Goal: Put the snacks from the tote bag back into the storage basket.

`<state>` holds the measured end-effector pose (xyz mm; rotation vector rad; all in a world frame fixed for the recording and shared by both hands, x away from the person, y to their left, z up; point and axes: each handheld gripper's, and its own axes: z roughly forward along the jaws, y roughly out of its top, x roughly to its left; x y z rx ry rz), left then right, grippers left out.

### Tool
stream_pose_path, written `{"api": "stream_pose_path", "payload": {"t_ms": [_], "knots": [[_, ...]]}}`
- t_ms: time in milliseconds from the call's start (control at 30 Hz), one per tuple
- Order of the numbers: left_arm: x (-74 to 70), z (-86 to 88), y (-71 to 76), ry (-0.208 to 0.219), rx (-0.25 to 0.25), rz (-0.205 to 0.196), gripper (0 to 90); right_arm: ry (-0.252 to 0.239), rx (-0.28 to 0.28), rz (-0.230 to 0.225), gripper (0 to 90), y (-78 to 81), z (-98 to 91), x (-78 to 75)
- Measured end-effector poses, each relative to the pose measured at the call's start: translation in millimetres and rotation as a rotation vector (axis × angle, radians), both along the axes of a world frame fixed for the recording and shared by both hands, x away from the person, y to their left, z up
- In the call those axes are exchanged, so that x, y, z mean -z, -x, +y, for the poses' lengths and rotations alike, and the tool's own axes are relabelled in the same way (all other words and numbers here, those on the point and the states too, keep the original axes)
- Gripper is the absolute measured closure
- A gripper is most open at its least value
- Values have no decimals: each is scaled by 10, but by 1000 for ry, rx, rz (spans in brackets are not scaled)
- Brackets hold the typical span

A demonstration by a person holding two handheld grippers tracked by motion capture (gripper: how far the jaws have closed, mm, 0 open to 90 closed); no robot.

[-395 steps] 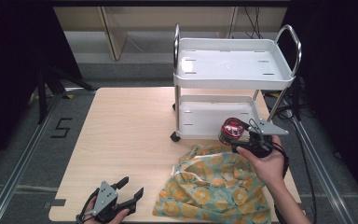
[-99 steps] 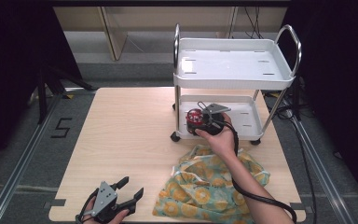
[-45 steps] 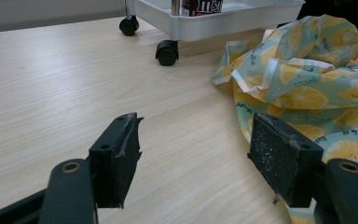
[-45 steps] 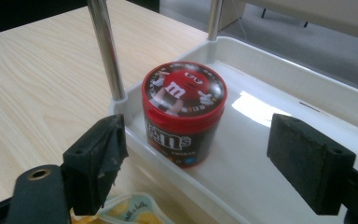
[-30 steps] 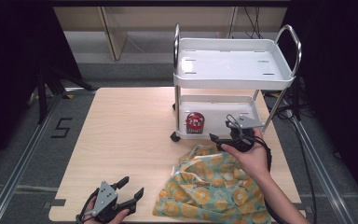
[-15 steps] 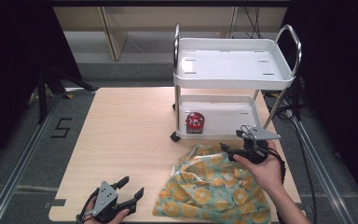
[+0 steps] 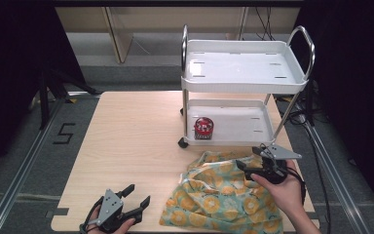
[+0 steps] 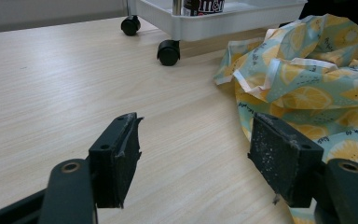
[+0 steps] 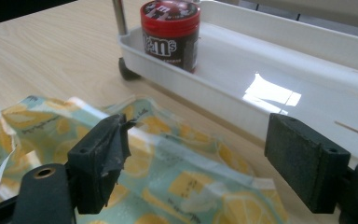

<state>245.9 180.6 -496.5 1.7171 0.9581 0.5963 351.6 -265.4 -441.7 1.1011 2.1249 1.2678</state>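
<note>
A red-lidded candy jar [image 7: 204, 128] [image 9: 170, 31] stands upright at the left end of the white cart's lower shelf [image 7: 238, 122]. A lemon-print bag [image 7: 224, 195] [image 8: 307, 79] [image 9: 168, 186] lies crumpled on the table in front of the cart. My right gripper [image 7: 247, 169] [image 9: 200, 163] hovers open over the bag's far edge, just in front of the shelf, with nothing between its jaws. My left gripper [image 7: 135, 196] [image 8: 196, 149] rests open near the table's front edge, left of the bag.
The two-shelf white cart [image 7: 243, 68] stands on castors [image 8: 168, 52] at the table's back right; its top tray [image 7: 280, 84] is bare. The wooden table [image 7: 136, 136] spreads out to the left. Metal rails [image 7: 17, 175] run along the floor beside it.
The right gripper carried the jar to the cart's lower shelf, let it go there, then drew back toward the person over the bag. The left gripper has stayed put.
</note>
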Motion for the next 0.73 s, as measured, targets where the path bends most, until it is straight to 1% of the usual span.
{"api": "stream_pose_path", "payload": {"t_ms": [67, 100, 133, 167, 200, 233, 267, 300, 333, 367, 400, 433, 467, 533, 567, 600, 633, 667, 700, 733], "knots": [[0, -3, 1, 0, 1, 1, 326, -11, -12, -1, 237, 31, -25, 32], [0, -3, 1, 0, 1, 0, 326, -15, -6, -12, 238, 44, -35, 53], [0, -3, 1, -1, 1, 0, 326, -14, -17, -11, 239, 50, -50, 71], [-1, -3, 2, -1, 1, 1, 326, -29, -14, -14, 242, 60, -52, 97], [-1, -4, 4, 1, 0, 0, 326, -25, -18, -23, 245, 65, -62, 119], [-5, -3, 7, -2, -1, 1, 326, -35, -12, -9, 249, 88, -67, 129], [-7, -3, 9, -4, -1, 0, 326, -38, -19, -21, 254, 84, -78, 148], [-7, -3, 6, -4, 6, -6, 326, -33, -14, -16, 261, 101, -83, 153], [-9, -5, 10, -3, 6, -5, 326, -31, -23, -41, 268, 90, -95, 165], [-5, -8, 5, 6, 11, -11, 326, -46, -8, -35, 275, 111, -89, 172], [-8, -8, 10, 3, 9, -9, 326, -32, -12, -39, 281, 115, -104, 170], [-6, -8, 8, 5, 9, -9, 326, -47, -6, -39, 284, 124, -99, 181], [-8, -6, 8, 0, 8, -6, 326, -45, -17, -55, 286, 115, -114, 186], [-8, -4, 6, -1, 7, -5, 326, -51, 2, -35, 287, 134, -117, 192], [-9, -1, 2, -7, 13, -9, 326, -42, -15, -47, 286, 115, -132, 200], [-9, -5, 8, 1, 4, -3, 326, -41, -15, -54, 286, 113, -137, 207], [-9, 0, 2, 3, 11, -6, 326, -40, -15, -54, 286, 113, -138, 211], [-9, 4, 0, 1, 11, -8, 326, -54, 2, -27, 286, 137, -126, 209], [-3, 0, 0, 12, 5, -5, 326, -57, 6, -25, 286, 141, -125, 211], [-3, 2, -1, 10, 6, -5, 326, -53, -4, -27, 285, 140, -126, 214]]}}
